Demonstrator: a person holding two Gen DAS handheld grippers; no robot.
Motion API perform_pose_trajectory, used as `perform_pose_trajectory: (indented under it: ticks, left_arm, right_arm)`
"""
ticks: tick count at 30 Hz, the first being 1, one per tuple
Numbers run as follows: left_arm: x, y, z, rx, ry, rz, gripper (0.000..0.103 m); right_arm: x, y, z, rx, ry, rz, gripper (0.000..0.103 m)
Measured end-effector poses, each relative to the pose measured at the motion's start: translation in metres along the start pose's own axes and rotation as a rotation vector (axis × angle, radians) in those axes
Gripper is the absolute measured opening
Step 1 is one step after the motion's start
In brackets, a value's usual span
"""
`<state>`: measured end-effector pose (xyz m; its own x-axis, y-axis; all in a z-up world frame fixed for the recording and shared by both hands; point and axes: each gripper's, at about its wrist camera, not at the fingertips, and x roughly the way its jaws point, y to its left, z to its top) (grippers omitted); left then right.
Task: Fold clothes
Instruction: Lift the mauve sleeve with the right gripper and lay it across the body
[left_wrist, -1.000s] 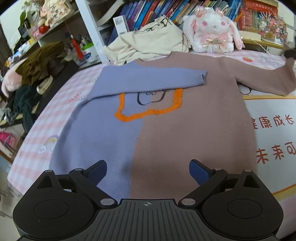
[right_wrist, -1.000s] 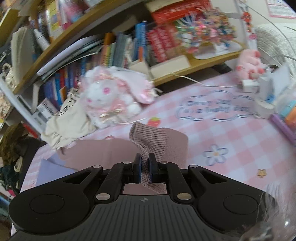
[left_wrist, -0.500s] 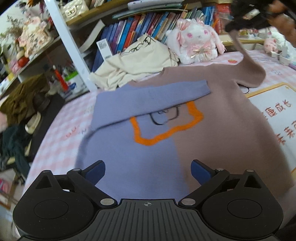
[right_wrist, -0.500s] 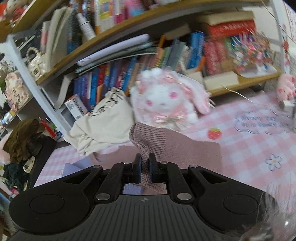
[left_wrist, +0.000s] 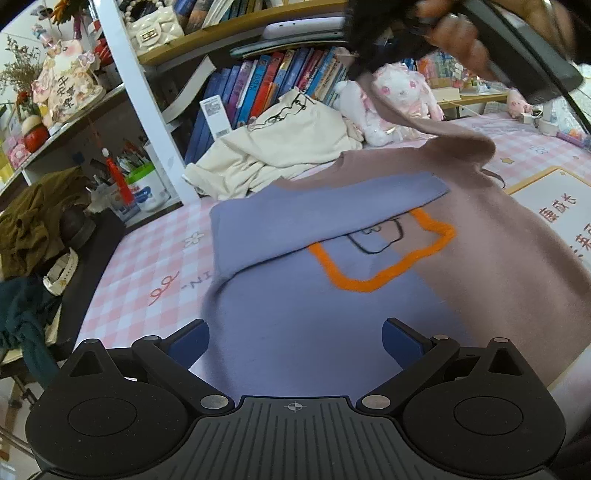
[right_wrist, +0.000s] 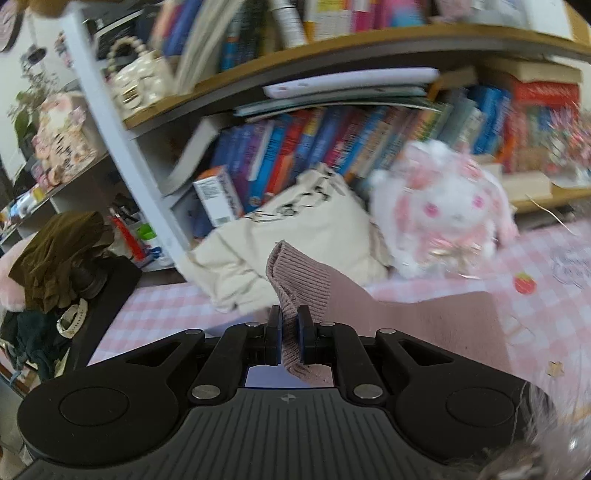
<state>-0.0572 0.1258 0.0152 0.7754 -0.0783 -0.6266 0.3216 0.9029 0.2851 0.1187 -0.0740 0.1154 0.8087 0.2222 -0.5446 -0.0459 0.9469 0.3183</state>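
A half blue, half mauve sweater (left_wrist: 369, 266) with an orange outline lies flat on the pink checked surface. Its blue sleeve (left_wrist: 325, 210) is folded across the chest. My left gripper (left_wrist: 295, 338) is open and empty, just above the sweater's blue hem. My right gripper (right_wrist: 290, 325) is shut on the mauve sleeve's ribbed cuff (right_wrist: 295, 273) and holds it lifted above the sweater. In the left wrist view the right gripper (left_wrist: 369, 70) is at the top with the mauve sleeve (left_wrist: 436, 125) hanging from it.
A cream garment (left_wrist: 280, 147) and a pink-white plush rabbit (left_wrist: 399, 96) lie behind the sweater, by a bookshelf (left_wrist: 280, 77). A white upright post (left_wrist: 144, 99) stands at the left. Dark clothes and a black stand (left_wrist: 55, 236) sit off the left edge. A printed mat (left_wrist: 554, 210) lies right.
My right gripper has lifted the mauve sleeve cuff and carried it left, over the sweater. My left gripper has stayed open near the hem, turning slightly left.
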Motion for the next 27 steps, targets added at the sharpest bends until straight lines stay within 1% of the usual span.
perform_pose_trajectory:
  ticks: [7, 10, 13, 15, 17, 19, 20, 22, 24, 27]
  left_arm:
    - [0.002, 0.029, -0.011, -0.031, 0.011, 0.015, 0.101]
    - [0.002, 0.035, -0.015, -0.045, 0.016, 0.013, 0.101]
    - [0.005, 0.04, -0.019, -0.054, 0.035, 0.014, 0.101]
    - [0.006, 0.043, -0.021, -0.059, 0.043, 0.015, 0.101]
    - [0.006, 0.045, -0.022, -0.063, 0.044, 0.017, 0.101]
    - [0.006, 0.046, -0.023, -0.067, 0.045, 0.019, 0.101]
    - [0.006, 0.047, -0.023, -0.069, 0.044, 0.019, 0.101]
    - [0.006, 0.048, -0.023, -0.073, 0.044, 0.02, 0.101]
    - [0.007, 0.048, -0.022, -0.075, 0.043, 0.017, 0.101]
    - [0.007, 0.046, -0.021, -0.071, 0.042, 0.008, 0.101]
  right_arm:
    - [0.024, 0.056, -0.005, -0.053, 0.015, 0.071, 0.008]
    - [0.038, 0.073, -0.01, -0.081, 0.05, 0.07, 0.008]
    - [0.051, 0.08, -0.016, -0.106, 0.085, 0.062, 0.008]
    - [0.057, 0.083, -0.021, -0.114, 0.106, 0.061, 0.009]
    - [0.058, 0.082, -0.024, -0.105, 0.117, 0.087, 0.015]
    - [0.058, 0.081, -0.026, -0.095, 0.126, 0.115, 0.016]
    - [0.056, 0.08, -0.027, -0.088, 0.124, 0.137, 0.02]
    - [0.05, 0.076, -0.027, -0.081, 0.115, 0.155, 0.024]
    - [0.042, 0.069, -0.028, -0.076, 0.106, 0.152, 0.024]
    - [0.033, 0.053, -0.03, -0.046, 0.109, 0.115, 0.024]
